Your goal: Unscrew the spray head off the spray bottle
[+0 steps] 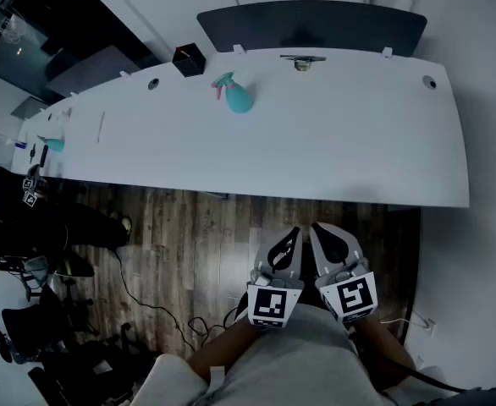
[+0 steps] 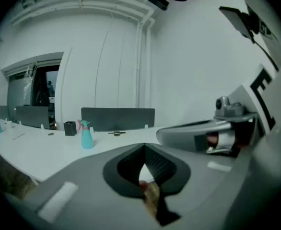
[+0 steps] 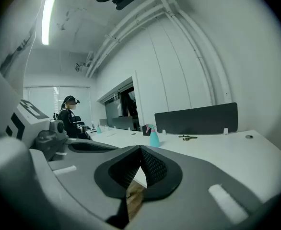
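The bottle, teal with a pink spray head still on it, stands upright on the white desk close to the far edge, left of the middle of that edge. A black box stands just beside it, nearer the far edge. Further right along that edge lies a small metal piece, and a dark screen rises behind the edge. A second teal bottle stands near the desk's left end. The left gripper and the right gripper hang side by side over the wooden floor, on the near side of the desk and well apart from the bottle. Both are clenched with nothing in them: in the left gripper view the left gripper's dark pads meet at the tip, with the bottle far off on the desk, and in the right gripper view the right gripper's pads meet likewise, with the bottle far beyond them. In that view a person in dark clothes stands beyond the desk's left end.
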Demonstrator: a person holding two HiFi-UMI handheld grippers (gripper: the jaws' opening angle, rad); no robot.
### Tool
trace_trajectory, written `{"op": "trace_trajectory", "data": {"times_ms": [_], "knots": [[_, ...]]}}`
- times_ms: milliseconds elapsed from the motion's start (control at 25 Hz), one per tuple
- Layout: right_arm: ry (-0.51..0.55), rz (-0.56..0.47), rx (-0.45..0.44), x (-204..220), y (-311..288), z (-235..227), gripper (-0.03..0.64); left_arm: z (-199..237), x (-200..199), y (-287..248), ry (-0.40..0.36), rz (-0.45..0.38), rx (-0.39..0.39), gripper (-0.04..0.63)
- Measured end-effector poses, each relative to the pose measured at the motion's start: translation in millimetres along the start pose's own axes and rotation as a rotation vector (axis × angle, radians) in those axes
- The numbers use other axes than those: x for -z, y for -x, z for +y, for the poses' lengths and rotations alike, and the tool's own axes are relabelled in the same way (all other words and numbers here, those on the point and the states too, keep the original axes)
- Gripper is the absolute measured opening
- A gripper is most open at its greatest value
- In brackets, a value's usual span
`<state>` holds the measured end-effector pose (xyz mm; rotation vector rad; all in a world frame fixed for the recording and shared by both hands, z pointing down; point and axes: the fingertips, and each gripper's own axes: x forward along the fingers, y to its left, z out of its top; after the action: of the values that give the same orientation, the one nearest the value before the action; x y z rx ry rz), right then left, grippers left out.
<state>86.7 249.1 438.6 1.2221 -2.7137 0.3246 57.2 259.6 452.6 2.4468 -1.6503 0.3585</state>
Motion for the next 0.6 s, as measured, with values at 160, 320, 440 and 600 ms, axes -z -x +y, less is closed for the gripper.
{"op": "trace_trajectory", "data": {"times_ms": [160, 320, 440, 600], "knots": [[0.026, 0.028, -0.023, -4.1, -30.6, -7.6, 0.002, 23.1, -1.0, -24.1, 0.025, 0.000, -0.028, 0.002], [0.074, 0.077, -0.045, -15.3, -60.9, -24.4, 0.002, 48.9, -14.2, -57.9, 0.065, -0.014, -0.054, 0.002], [0.142, 0.092, -0.066, -28.3, -90.8, -38.1, 0.002, 76.0, -27.4, -84.4, 0.098, -0.036, -0.074, 0.002], [0.190, 0.135, -0.093, -32.4, -119.3, -44.8, 0.002, 103.9, -33.2, -106.1, 0.128, -0.043, -0.096, 0.002]]}}
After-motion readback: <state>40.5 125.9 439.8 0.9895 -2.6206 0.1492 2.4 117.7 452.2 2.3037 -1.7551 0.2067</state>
